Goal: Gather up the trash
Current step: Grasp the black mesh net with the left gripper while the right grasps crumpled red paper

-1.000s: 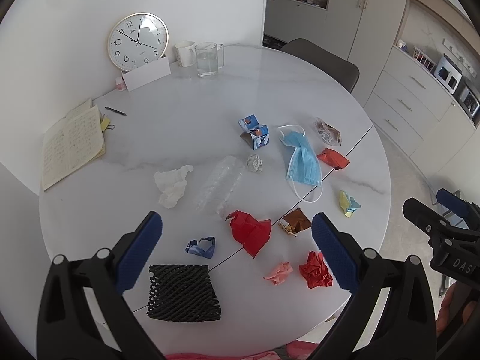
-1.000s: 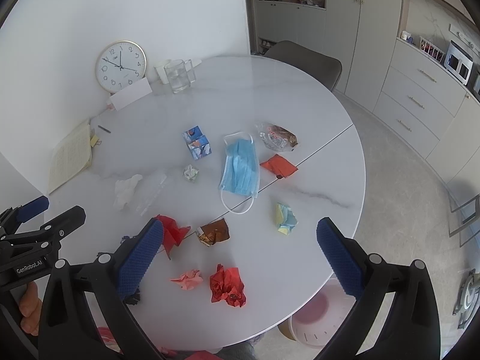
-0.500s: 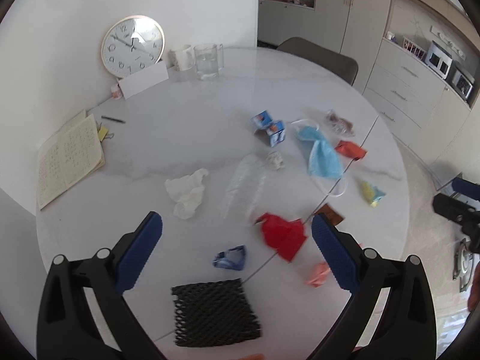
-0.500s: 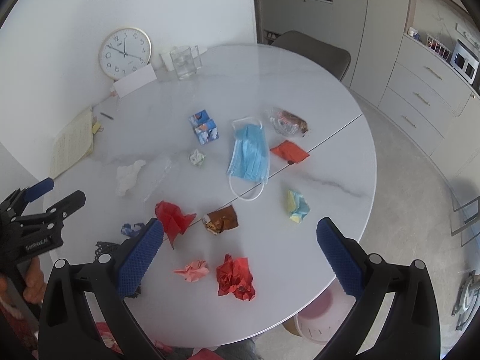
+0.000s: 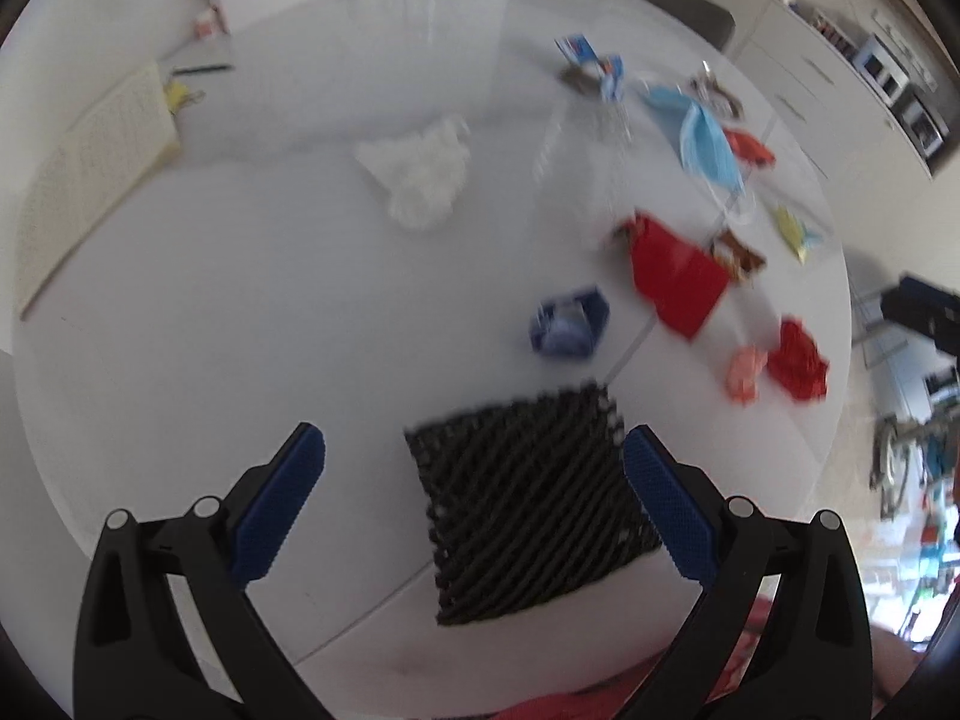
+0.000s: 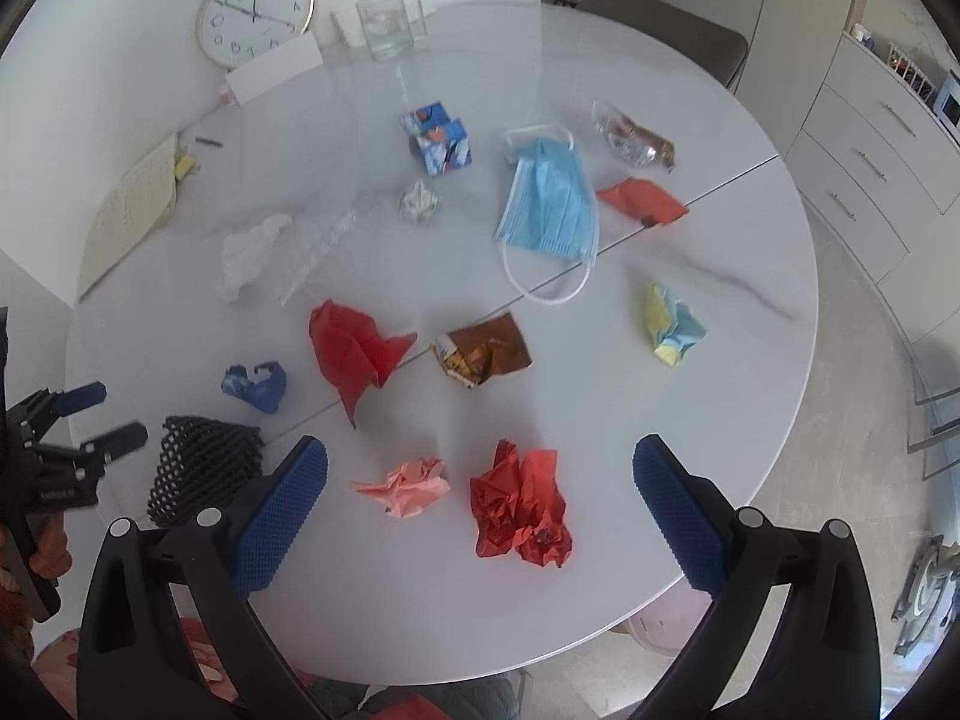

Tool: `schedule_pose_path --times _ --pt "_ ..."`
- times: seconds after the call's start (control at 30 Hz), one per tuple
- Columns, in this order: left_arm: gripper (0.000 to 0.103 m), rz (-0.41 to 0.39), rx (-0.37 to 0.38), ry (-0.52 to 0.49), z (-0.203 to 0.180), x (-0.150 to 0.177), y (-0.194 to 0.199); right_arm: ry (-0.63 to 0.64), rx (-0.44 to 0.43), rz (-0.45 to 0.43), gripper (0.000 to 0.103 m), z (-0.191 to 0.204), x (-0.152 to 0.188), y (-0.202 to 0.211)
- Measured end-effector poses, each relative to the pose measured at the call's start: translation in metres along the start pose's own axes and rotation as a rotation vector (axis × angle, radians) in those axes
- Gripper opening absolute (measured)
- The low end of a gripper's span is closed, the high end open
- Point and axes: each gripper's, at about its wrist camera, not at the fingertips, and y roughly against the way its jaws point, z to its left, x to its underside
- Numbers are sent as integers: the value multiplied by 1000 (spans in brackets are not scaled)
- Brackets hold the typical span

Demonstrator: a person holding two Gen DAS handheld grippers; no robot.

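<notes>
Round white tabletop (image 6: 690, 420) strewn with crumpled trash.
Left tongs (image 5: 474, 480) spread above the black foam net (image 5: 528, 504); right tongs (image 6: 480, 480) spread near the red paper wad (image 6: 522, 507), right of that net.

Left wrist view: low, close over near-left edge of round white marble table (image 5: 252, 276), facing far-right, blurred. Right wrist view: higher, above near edge, facing far. Shared: black foam mesh sleeve (image 5: 528, 498) (image 6: 204, 468), scattered crumpled litter.
</notes>
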Motion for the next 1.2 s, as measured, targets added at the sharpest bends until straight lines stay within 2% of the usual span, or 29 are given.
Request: schedule_pose_path --times 0.1,0.23,0.4,0.5,0.63,0.7,0.73,0.8,0.83,0.87,0.97,1.13,1.2 --pt "95 52 47 -19 -2 19 -18 10 -5 18 101 4 2 -6" --pt "95 92 92 22 -1 33 -36 32 -16 26 101 11 4 -10" --pt "95 119 110 46 -11 38 -52 53 -5 31 101 13 4 -12" --pt "84 138 122 64 -17 40 -59 50 -13 36 101 12 4 -13" --pt "72 112 65 49 -23 42 -61 65 -22 46 101 15 4 -16" --pt "61 101 44 51 -22 42 -59 72 -33 47 101 17 3 -17" --pt "47 92 48 48 -21 43 -57 72 -43 49 101 19 2 -18" --pt "33 84 52 52 -16 41 -53 73 -59 53 101 20 0 -20" --pt "20 82 83 55 -14 41 -51 71 -64 51 101 18 0 -21" --pt "18 88 101 58 -13 42 -51 65 -69 51 101 16 0 -21" --pt "14 67 90 24 -19 43 -48 45 -81 55 101 3 4 -23" --pt "12 16 75 -52 -32 39 -37 13 -32 59 101 -28 20 -36" --pt "12 -6 73 -69 -32 37 -29 -33 -44 78 101 -41 28 -46"
